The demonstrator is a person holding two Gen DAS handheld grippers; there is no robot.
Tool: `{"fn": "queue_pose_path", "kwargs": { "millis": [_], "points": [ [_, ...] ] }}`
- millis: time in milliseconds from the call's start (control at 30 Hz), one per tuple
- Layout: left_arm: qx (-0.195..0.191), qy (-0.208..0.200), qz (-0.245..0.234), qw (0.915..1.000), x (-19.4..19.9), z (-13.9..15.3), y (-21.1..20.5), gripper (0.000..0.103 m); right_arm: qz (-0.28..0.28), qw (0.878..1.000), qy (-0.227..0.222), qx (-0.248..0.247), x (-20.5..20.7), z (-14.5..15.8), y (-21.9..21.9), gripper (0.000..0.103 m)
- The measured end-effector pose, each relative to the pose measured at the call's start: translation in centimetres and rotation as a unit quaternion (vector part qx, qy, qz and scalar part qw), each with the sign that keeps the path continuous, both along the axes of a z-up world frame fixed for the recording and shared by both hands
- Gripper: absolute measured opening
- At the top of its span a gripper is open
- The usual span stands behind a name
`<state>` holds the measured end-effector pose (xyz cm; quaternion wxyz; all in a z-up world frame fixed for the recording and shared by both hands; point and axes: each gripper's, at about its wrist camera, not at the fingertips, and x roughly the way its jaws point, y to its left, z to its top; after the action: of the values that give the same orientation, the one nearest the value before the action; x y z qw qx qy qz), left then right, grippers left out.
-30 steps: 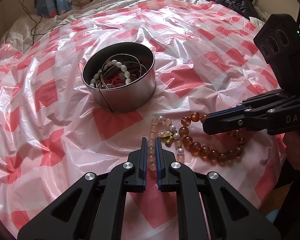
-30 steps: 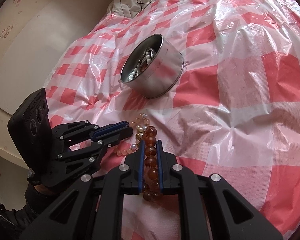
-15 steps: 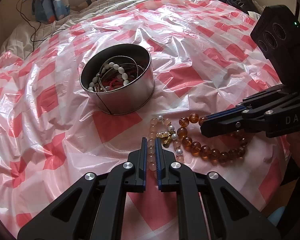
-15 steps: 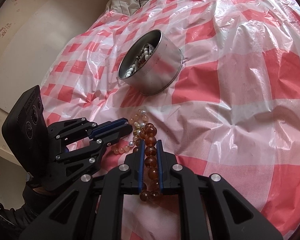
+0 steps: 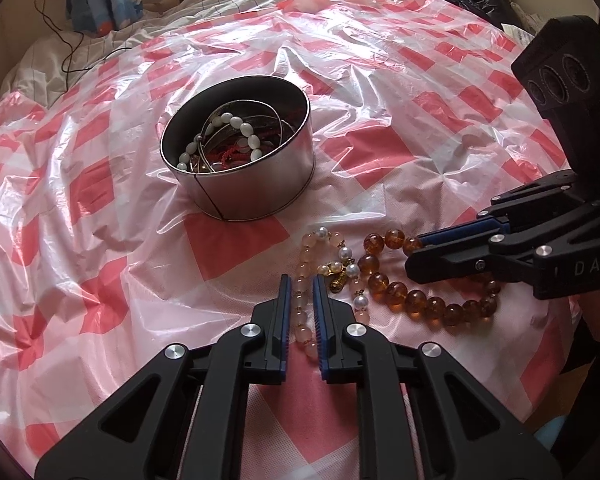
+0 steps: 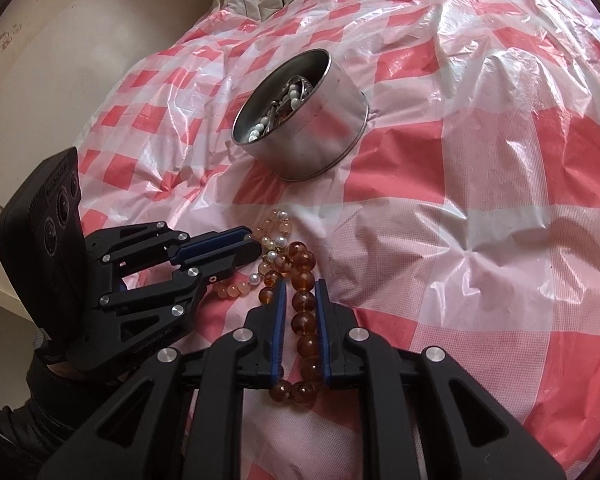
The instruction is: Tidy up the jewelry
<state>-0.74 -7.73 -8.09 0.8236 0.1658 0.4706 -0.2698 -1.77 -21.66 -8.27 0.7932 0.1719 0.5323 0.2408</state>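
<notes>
On red-and-white checked plastic sheet (image 5: 100, 184): round metal tin (image 5: 256, 184), open top. Inside: white oval-bead strand, thin metal bangles, red cord item. Tin upright.

Near tin, on sheet: pale pink bead bracelet (image 5: 302, 276) with pearl spacers and small gold charm; amber bead bracelet (image 5: 416, 300), large translucent brown beads, just beside it, touching.

Left gripper (image 5: 300, 312): fingers narrowly parted, closed against pink strand running between them.

Right gripper (image 6: 302, 320): fingers likewise pinching amber strand; loop trails out both ends.
</notes>
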Motion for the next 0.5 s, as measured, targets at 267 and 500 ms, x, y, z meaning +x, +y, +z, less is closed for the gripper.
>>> {"fn": "queue_pose_path", "kwargs": {
  "millis": [267,500],
  "points": [
    [-0.005,0.005,0.003,1.0,0.2,0.0,0.1,0.013,0.017,0.998,-0.03,-0.051,-0.6,0.6,1.2,0.014],
    [-0.007,0.002,0.009,0.9999,0.4,0.2,0.6,0.01,0.011,0.991,-0.067,-0.116,-0.9,1.6,1.2,0.012]
  ]
}}
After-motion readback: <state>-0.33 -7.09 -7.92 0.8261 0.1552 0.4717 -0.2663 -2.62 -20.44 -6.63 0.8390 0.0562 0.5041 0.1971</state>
